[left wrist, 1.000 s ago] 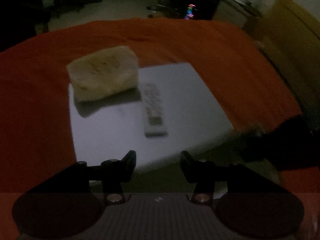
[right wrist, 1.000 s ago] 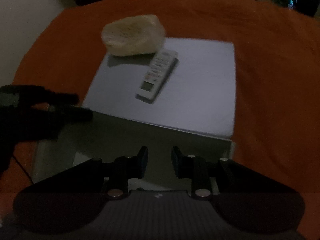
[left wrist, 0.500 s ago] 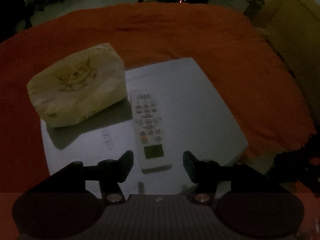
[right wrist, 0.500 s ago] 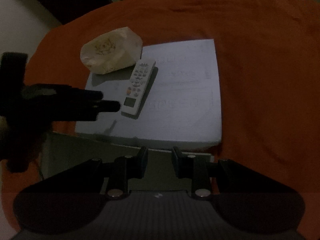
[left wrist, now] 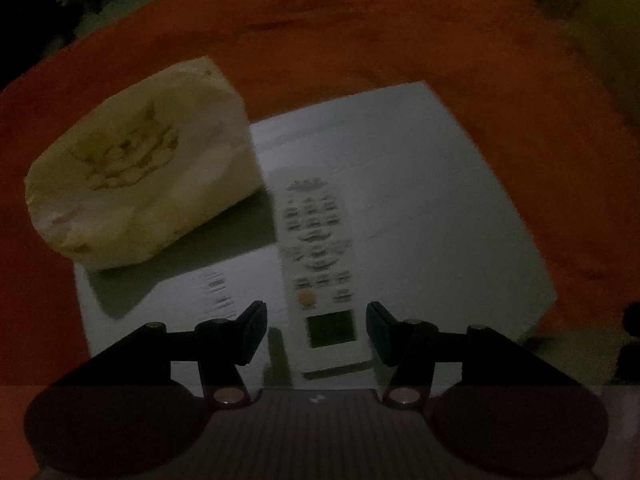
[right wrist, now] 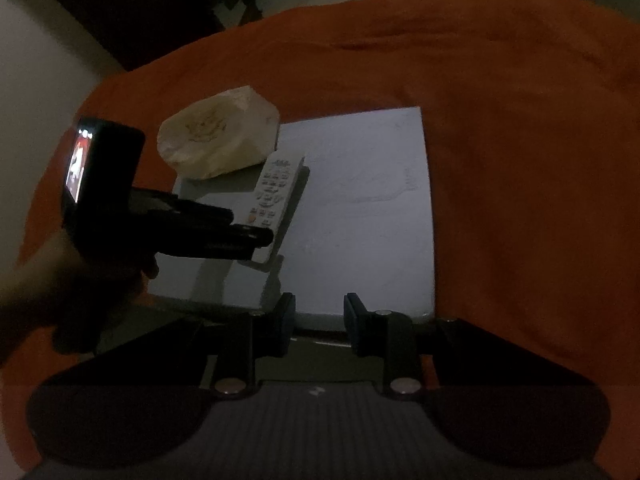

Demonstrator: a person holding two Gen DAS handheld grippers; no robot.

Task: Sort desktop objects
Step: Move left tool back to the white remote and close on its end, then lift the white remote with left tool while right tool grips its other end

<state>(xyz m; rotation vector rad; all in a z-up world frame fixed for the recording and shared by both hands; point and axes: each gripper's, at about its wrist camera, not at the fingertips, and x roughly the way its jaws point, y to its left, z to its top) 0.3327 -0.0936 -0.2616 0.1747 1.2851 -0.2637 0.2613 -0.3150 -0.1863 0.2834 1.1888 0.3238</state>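
The left gripper hangs over the white remote, its jaws spread and just widened, one to each side of the remote's display end without touching it. The remote lies lengthwise on a pale flat box. Beyond the remote, at its far left, a cream tissue pack sits partly on the box. Under the box lies an orange cloth. The right gripper, jaws narrowly apart and empty, hangs near the box's front edge, right of the remote.

matt orange cloth, crinkly packet

left tongs: black fingers, silver screws | right tongs: same, ribbed grey base
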